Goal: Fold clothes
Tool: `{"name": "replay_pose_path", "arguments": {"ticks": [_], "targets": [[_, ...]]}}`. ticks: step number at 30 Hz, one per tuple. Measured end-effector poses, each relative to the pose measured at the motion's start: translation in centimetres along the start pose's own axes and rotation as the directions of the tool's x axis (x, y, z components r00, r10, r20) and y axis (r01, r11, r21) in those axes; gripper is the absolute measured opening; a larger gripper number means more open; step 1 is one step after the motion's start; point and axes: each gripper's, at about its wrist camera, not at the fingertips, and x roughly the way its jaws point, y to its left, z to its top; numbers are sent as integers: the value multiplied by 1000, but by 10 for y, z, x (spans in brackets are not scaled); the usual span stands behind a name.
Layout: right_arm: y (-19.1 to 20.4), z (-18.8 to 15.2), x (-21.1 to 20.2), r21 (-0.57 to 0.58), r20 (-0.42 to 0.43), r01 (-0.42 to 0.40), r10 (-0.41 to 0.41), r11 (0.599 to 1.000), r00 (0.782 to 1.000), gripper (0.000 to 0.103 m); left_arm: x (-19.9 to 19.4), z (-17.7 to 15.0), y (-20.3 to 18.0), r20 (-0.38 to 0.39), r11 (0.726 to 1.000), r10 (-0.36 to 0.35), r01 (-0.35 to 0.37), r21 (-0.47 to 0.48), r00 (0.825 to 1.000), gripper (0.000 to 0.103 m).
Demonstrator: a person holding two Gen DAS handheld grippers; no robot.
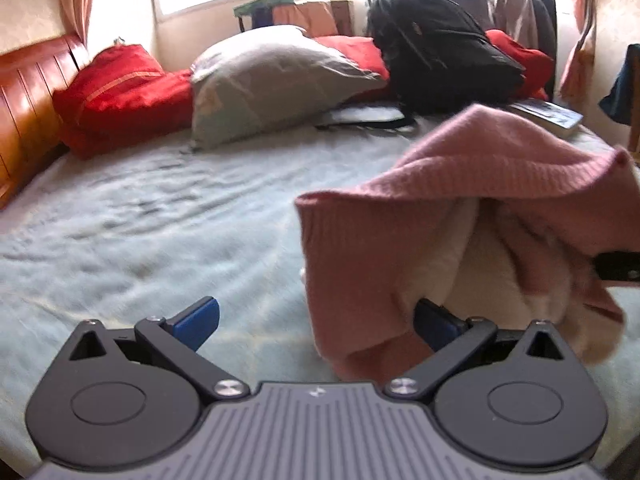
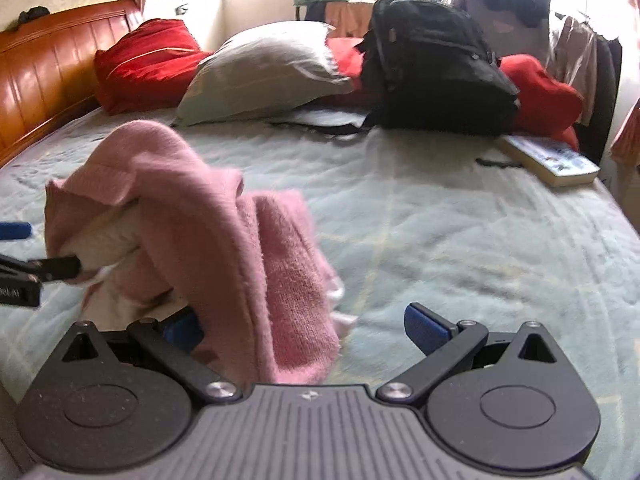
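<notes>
— Over the pale bedspread, where is the pink sweater and how does it lie?

— It hangs bunched between both tools, draped in a rumpled heap with its cream lining showing; no flat, squared fold is visible, so the folding looks unfinished.

— What are the grippers doing?

— The left gripper stands spread, its right finger under the cloth; the right gripper is spread too, cloth draped over its left finger. Neither pinches it.

— Which way does it point?

— In the left view the ribbed hem runs across the top, and cloth falls downward from it; the long axis cannot be told in this crumple.

— What remains?

— Judging so, spreading it flat and folding.
</notes>
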Motion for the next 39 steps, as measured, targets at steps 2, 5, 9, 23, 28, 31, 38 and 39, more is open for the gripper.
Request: {"name": "replay_pose_path", "arguments": {"ticks": [2, 5, 9, 23, 28, 31, 38, 39], "targets": [[-5, 5, 2, 4, 10, 20, -20, 1000, 1000, 103, 6, 8, 1, 9, 1000, 19, -19, 5, 1000, 102], [-12, 11, 7, 19, 7, 26, -26, 999, 1000, 103, 15, 19, 1, 10, 999, 37, -37, 13, 999, 102], [-16, 16, 14, 71, -39, -56, 59, 996, 997, 103, 13, 21, -3, 1, 999, -48, 48, 15, 999, 102], [-30, 46, 38, -30, -14, 117, -117, 993, 993, 103, 41, 31, -8, -16, 994, -90, 90, 62, 996, 102], [-43, 59, 55, -29, -11, 175, -175, 984, 984, 103, 56, 45, -8, -7, 995, -76, 77, 63, 997, 103], [-54, 68, 68, -20, -13, 200, -200, 980, 980, 103, 66, 60, -7, 18, 995, -46, 45, 84, 999, 102], [-85, 87, 115, 38, -68, 239, -236, 970, 969, 103, 115, 96, -7, 9, 993, 17, -18, 116, 1000, 102], [-90, 90, 123, 53, -77, 247, -243, 967, 967, 103, 123, 100, -7, 5, 993, 29, -29, 118, 1000, 102]]}}
